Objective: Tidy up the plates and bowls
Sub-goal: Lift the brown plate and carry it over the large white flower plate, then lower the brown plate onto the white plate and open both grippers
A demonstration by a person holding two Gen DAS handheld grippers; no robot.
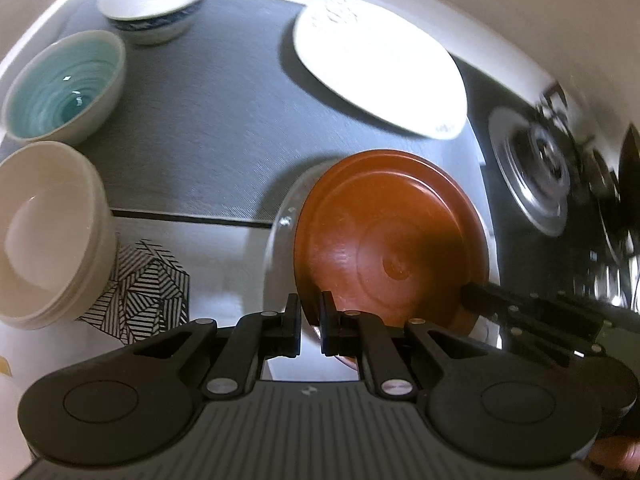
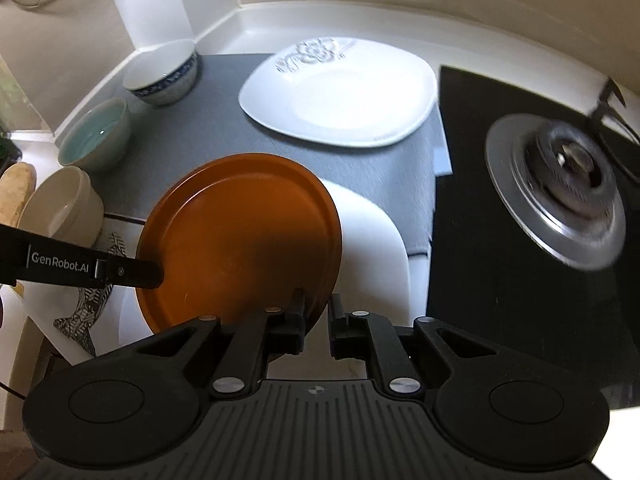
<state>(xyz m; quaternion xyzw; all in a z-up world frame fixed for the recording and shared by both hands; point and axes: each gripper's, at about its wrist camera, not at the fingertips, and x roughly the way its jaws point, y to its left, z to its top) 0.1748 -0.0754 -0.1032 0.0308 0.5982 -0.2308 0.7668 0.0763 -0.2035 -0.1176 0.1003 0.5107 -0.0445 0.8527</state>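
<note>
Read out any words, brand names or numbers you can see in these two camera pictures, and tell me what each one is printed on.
"GenRobot.AI": white letters on the black finger of the left gripper, in the right wrist view.
Small grey mark near the rim of the white square plate with the embossed flower: too blurred to read.
No other text can be read in either view.

Stove burner [image 1: 536,172] smeared by blur, white plate [image 2: 372,236] mostly hidden behind brown plate [image 2: 240,236], perhaps square.
</note>
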